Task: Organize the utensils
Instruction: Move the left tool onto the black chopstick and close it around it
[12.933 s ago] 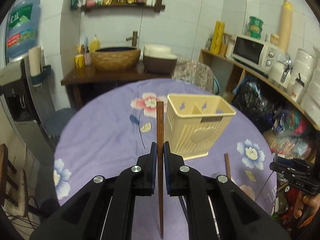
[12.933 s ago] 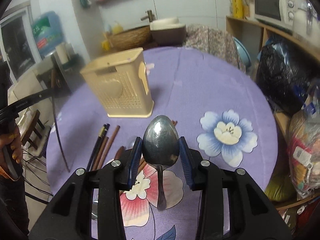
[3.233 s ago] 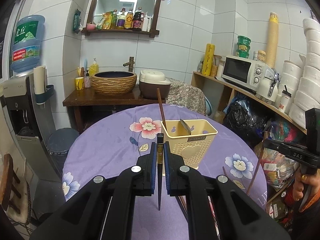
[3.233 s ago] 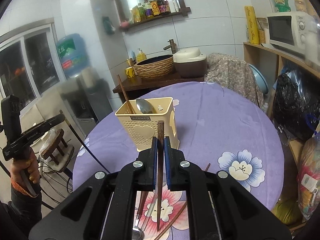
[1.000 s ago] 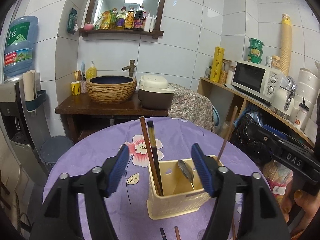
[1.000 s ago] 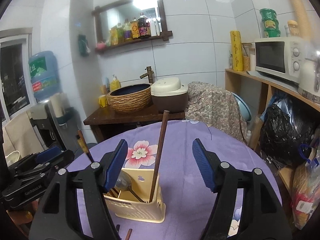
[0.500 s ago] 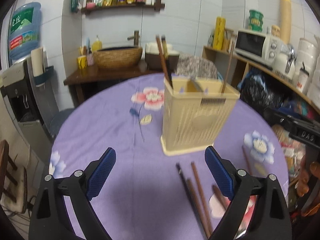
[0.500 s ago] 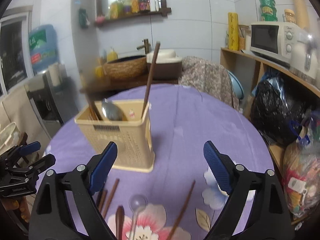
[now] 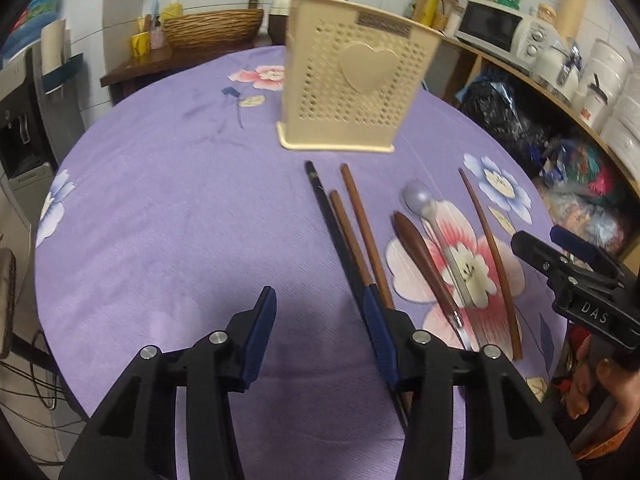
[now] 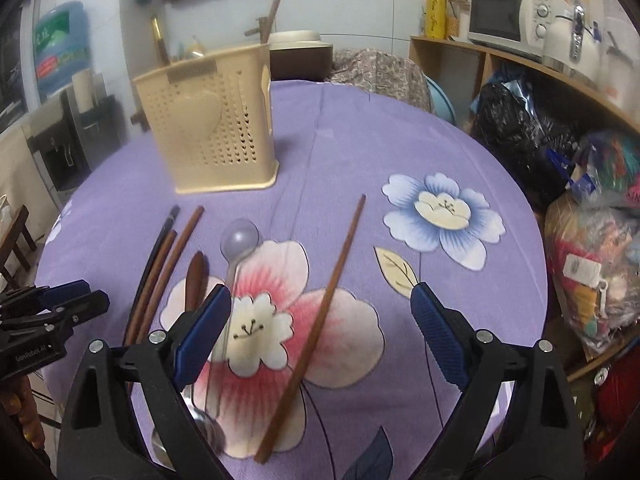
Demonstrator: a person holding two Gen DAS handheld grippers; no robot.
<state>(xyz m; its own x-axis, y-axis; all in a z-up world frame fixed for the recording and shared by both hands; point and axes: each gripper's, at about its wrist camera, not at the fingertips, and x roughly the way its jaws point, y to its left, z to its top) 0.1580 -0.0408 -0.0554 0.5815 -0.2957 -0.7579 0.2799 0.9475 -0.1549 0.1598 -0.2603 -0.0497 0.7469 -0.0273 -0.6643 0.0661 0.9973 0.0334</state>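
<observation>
A cream perforated utensil caddy (image 9: 348, 80) (image 10: 212, 124) stands on the purple flowered tablecloth with chopsticks (image 10: 276, 4) and a spoon sticking out of it. In front of it lie a black chopstick (image 9: 332, 220), two brown chopsticks (image 9: 362, 224) (image 10: 160, 264), a wooden spoon (image 9: 420, 252) (image 10: 196, 276), a metal spoon (image 9: 436, 220) (image 10: 240, 236) and a lone brown chopstick (image 9: 490, 248) (image 10: 320, 308). My left gripper (image 9: 318, 304) is open and empty, low over the cloth, with its right finger above the chopstick bundle. My right gripper (image 10: 320, 300) is open wide, straddling the lone chopstick.
The round table (image 9: 160, 184) drops off at its near edge. A shelf with a microwave (image 10: 508, 16) and black bags (image 10: 516, 128) stands to the right. A wooden stand with a woven basin (image 9: 212, 32) is behind. A hand (image 9: 600, 392) holds the right gripper.
Both grippers have dropped lower and tilted down toward the loose utensils. The caddy now sits higher in both views. Both stay open and empty.
</observation>
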